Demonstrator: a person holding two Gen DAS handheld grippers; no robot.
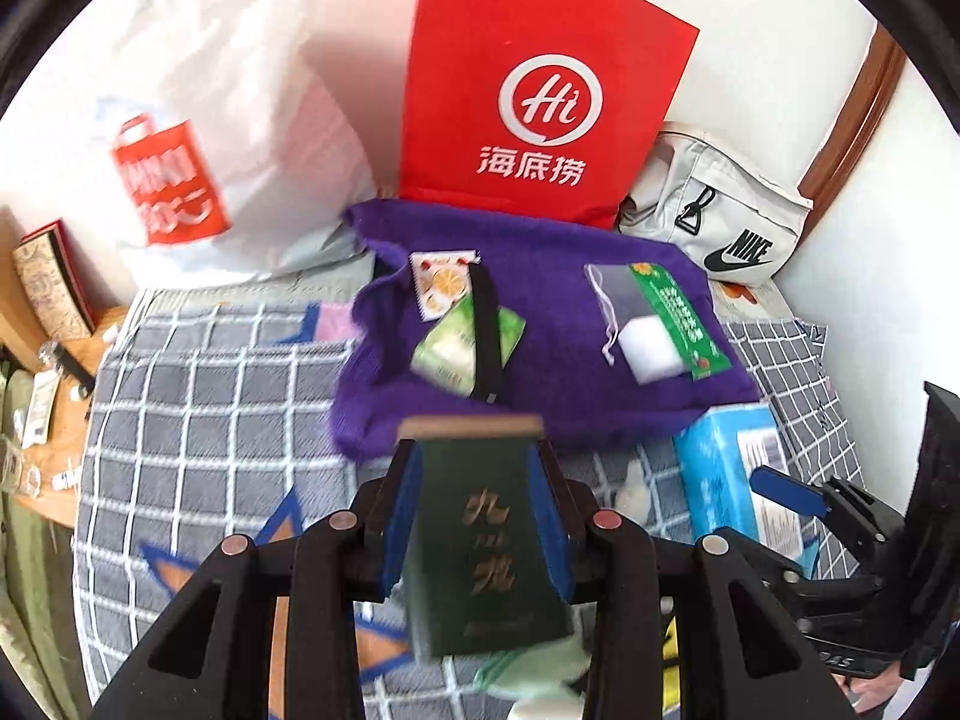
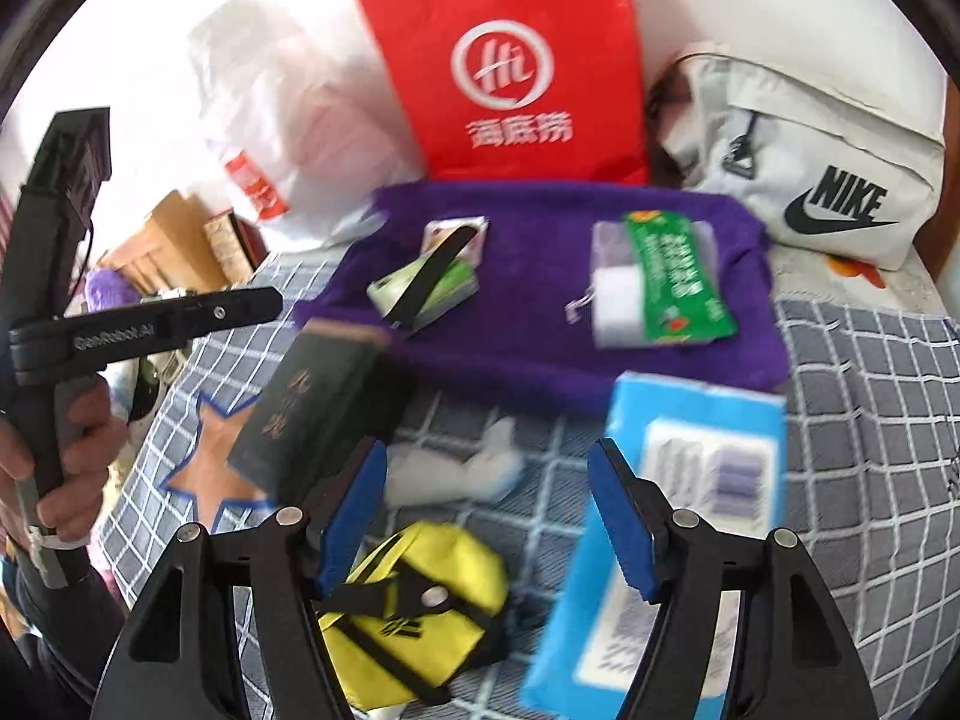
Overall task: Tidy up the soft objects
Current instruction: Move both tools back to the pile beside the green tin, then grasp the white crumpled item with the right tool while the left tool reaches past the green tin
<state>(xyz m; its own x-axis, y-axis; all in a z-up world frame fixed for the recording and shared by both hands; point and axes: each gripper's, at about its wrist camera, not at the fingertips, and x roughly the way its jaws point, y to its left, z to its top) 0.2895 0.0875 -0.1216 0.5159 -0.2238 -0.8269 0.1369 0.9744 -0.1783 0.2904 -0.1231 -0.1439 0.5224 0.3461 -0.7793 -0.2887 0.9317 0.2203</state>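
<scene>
The dark green packet is pinched in the left tongs near the purple towel, where several packets already lie. The right tongs gape empty; the yellow pouch and blue tissue pack remain on the bed.

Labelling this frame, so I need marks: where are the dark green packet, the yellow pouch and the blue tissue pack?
dark green packet (image 1: 486, 546): left wrist view, printed face.
yellow pouch (image 2: 420, 600): right wrist view, front.
blue tissue pack (image 2: 690, 420): right wrist view, upper face.

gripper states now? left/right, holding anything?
Left gripper: closed on the dark green rectangular packet with gold lettering.
Right gripper: open, holding nothing.
</scene>
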